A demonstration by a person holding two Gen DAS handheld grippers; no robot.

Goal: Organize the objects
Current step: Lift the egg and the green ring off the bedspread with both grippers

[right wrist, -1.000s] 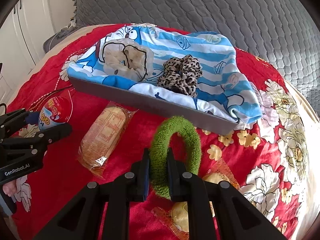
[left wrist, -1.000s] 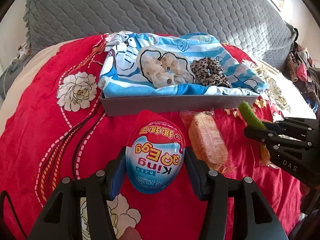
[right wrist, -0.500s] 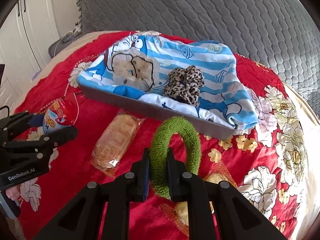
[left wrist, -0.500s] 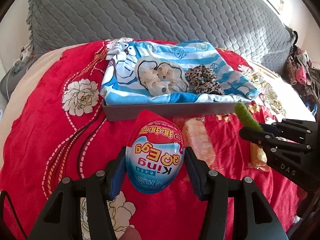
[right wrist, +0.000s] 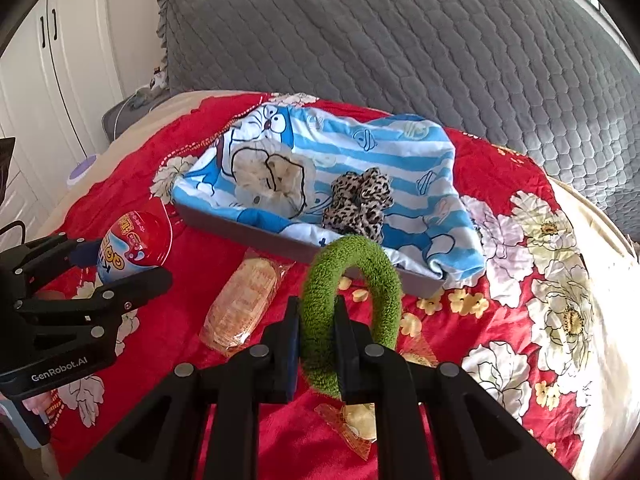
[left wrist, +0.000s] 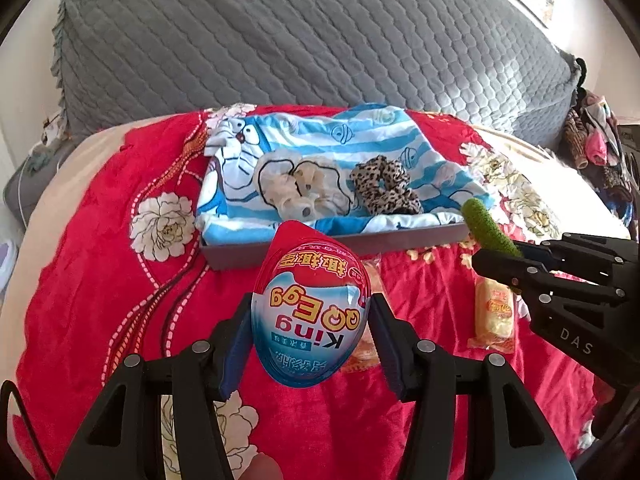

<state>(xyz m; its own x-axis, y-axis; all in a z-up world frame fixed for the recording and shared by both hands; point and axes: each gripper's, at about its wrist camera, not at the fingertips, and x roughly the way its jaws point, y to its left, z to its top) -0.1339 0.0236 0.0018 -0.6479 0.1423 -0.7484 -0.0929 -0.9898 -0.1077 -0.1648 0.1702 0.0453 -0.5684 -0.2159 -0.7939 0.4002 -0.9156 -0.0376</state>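
My left gripper (left wrist: 310, 320) is shut on a red and blue plastic toy egg (left wrist: 310, 312), held above the red floral bedspread; the egg (right wrist: 128, 244) also shows at the left of the right wrist view. My right gripper (right wrist: 318, 328) is shut on a fuzzy green hair scrunchie (right wrist: 352, 276), whose loop stands up in front of the tray; the scrunchie (left wrist: 486, 228) pokes from that gripper in the left wrist view. A grey tray (left wrist: 360, 242) lined with a blue striped cartoon cloth (left wrist: 320, 140) holds a cream scrunchie (left wrist: 304, 188) and a leopard scrunchie (left wrist: 384, 188).
A wrapped bread snack (right wrist: 244, 300) lies on the bedspread before the tray (right wrist: 248, 236). A second wrapped snack (left wrist: 494, 308) lies under my right gripper, with an orange-wrapped one (right wrist: 352, 420) beneath it. A grey quilted headboard (left wrist: 320, 40) stands behind. White cupboards (right wrist: 52, 60) are at left.
Both grippers have risen with their objects still held; the tray and bedspread look farther away and lower in both views.
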